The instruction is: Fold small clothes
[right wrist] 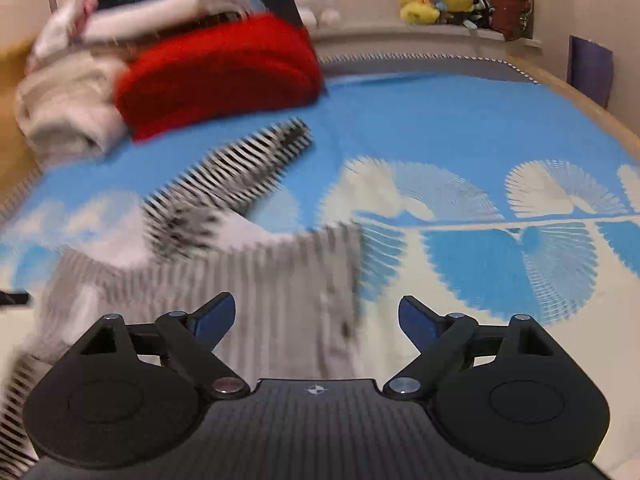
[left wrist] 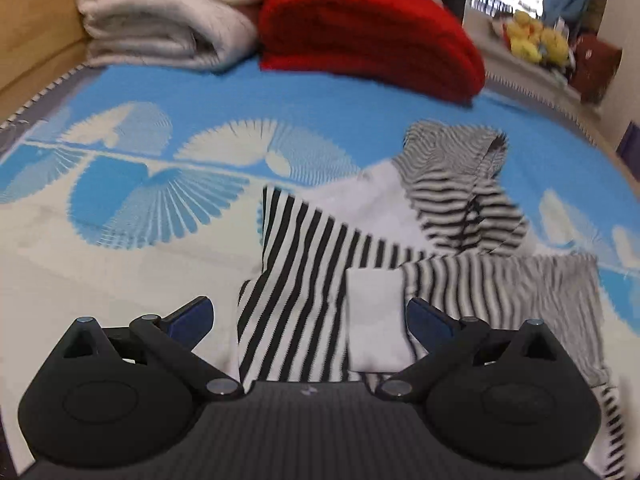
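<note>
Your striped garment point(left wrist: 320, 280) lies crumpled on the blue-and-white blanket point(left wrist: 120, 184), just ahead of both grippers. Your left gripper point(left wrist: 310, 316) and right gripper point(right wrist: 316, 318) have fingers spread, holding nothing. Folded red blanket point(left wrist: 368, 36) sits behind.

1. striped garment point(left wrist: 320, 280): black and white stripes with plain white panels; stripes smeared to grey in the right wrist view point(right wrist: 240, 280).
2. bedspread point(left wrist: 240, 92), under the garment: bright blue with white fan motifs.
3. folded blanket point(left wrist: 368, 36), beyond the garment: solid red.
4. folded blanket point(left wrist: 168, 12), beside the red one: cream-white.
5. plush toys point(right wrist: 436, 0), beyond the bedspread: yellow.
</note>
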The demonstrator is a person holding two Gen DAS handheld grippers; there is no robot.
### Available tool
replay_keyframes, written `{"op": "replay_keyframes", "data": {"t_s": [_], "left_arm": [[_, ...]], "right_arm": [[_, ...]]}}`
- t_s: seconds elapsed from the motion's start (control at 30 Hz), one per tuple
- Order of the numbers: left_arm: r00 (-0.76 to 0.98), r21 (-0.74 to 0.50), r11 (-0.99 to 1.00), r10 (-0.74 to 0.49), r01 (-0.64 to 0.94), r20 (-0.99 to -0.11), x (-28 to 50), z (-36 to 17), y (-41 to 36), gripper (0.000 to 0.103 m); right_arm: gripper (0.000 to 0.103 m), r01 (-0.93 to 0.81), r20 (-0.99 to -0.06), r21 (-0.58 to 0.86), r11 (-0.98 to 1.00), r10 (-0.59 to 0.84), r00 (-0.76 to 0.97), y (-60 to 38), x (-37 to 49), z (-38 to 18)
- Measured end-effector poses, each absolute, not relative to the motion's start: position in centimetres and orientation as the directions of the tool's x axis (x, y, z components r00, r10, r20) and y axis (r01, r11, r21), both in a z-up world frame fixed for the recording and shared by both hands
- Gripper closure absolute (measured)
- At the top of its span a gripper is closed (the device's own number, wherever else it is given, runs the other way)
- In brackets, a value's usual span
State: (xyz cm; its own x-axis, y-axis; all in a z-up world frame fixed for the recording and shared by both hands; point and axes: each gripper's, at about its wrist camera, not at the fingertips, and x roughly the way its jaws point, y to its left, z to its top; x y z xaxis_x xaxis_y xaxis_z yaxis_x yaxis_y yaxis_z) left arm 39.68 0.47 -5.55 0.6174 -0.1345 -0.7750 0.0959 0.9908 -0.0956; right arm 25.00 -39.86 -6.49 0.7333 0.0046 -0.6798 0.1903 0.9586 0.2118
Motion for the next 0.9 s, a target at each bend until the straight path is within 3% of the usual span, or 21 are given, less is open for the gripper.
{"op": "replay_keyframes", "data": {"t_s": [0.17, 0.33, 0.6, 0.77, 0.9], "left_arm": [[0.652, -0.053, 0.992, -0.117, 0.117, -0.749, 33.6, -3.8, 0.4, 0.000], [0.624, -0.055, 0.995, -0.094, 0.081, -0.776, 31.7, -6.1, 1.4, 0.000], [0.641, -0.020, 0.995, -0.077, 0.096, -0.764, 33.1, -6.2, 2.2, 0.000], [0.644, 0.054, 0.998, 0.018, 0.037, -0.765, 35.8, -5.8, 4.4, 0.000], [0.598, -0.012, 0.996, 0.044, -0.090, -0.800, 37.4, -6.5, 8.2, 0.000]], "right_arm": [[0.008, 0.182, -0.595, 0.282, 0.942, 0.023, 0.803, -35.1, 20.3, -6.3], [0.009, 0.132, -0.637, 0.203, 0.970, 0.028, 0.770, -32.4, 18.8, -9.0], [0.009, 0.103, -0.627, 0.170, 0.980, 0.027, 0.779, -32.1, 20.0, -8.6], [0.008, 0.100, -0.615, 0.175, 0.980, 0.030, 0.788, -35.0, 26.0, -5.0], [0.008, 0.156, -0.613, 0.197, 0.968, -0.002, 0.790, -38.8, 38.3, -1.3]]}}
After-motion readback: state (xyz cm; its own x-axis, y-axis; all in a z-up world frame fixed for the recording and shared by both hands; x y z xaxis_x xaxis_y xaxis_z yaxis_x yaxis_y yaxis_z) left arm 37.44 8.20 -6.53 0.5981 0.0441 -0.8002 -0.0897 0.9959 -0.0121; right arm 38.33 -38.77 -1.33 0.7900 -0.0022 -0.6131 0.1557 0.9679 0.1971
